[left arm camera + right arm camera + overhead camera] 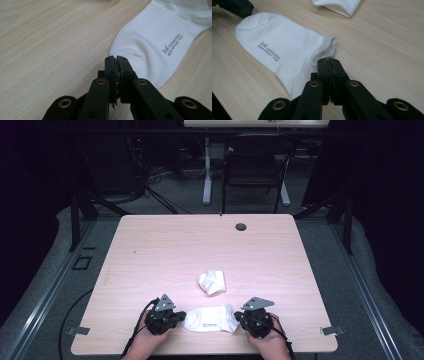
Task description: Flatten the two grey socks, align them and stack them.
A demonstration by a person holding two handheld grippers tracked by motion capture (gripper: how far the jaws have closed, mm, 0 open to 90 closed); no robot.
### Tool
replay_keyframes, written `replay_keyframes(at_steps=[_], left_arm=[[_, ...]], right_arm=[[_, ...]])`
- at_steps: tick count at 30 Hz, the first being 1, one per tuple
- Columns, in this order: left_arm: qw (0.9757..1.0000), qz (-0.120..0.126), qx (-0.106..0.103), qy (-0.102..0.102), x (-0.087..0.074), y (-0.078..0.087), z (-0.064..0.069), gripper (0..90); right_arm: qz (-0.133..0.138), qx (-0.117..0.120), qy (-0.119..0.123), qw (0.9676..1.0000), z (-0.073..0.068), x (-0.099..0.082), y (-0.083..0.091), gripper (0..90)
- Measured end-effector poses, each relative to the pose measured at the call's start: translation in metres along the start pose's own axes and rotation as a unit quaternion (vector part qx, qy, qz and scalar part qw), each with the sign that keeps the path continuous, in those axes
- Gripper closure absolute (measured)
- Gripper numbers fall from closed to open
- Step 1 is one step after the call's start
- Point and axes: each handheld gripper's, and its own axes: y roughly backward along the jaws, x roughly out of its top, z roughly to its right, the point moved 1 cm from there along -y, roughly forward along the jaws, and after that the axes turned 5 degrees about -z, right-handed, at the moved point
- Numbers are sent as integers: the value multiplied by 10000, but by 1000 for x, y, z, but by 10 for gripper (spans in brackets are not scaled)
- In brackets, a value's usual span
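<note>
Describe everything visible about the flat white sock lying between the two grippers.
The flat white sock looks like soft knit cotton, with small grey printed lettering and a logo on its side. It lies flat near the table's front edge, rounded toe toward the left gripper, open cuff toward the right gripper. Both grippers' jaws are closed at its ends; whether they pinch fabric is unclear. A crumpled second sock lies apart, farther back.
</note>
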Motion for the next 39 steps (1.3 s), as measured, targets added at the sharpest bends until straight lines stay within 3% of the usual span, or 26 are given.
replay_keyframes(at_steps=[5,6,8,10,11,14,15,21,25,31,35,39], left_arm=[[10000,-19,-22,-28,1,1,0,862],[10000,-12,-47,-9,1,1,0,862],[9999,56,-90,27,2,3,0,862],[9998,156,-124,55,3,5,2,862],[9996,220,-178,59,4,6,4,861],[9994,224,-250,15,4,5,7,858],[9993,153,-315,-90,4,2,9,852],[9993,-12,-317,-205,3,-3,13,847],[9994,-26,-316,-135,3,-3,11,850],[9994,-55,-332,4,2,-2,7,854],[9995,-82,-283,89,0,2,5,854],[9995,-94,-271,160,-2,3,5,855]], right_arm=[[222,-137,-247,9994,6,0,6,829],[222,-137,-247,9994,6,0,6,829],[492,-140,-198,9985,5,2,12,829],[714,32,-56,9974,0,5,15,832],[653,146,127,9977,-6,8,13,834],[501,196,203,9983,-11,8,6,837],[276,188,320,9989,-15,7,-2,837],[-84,152,237,9996,-9,4,-14,838],[-185,68,206,9996,-5,1,-17,841],[-218,141,113,9996,-4,-1,-19,842],[-263,168,257,9992,-10,-1,-20,845],[-268,212,240,9991,-12,0,-20,845]])
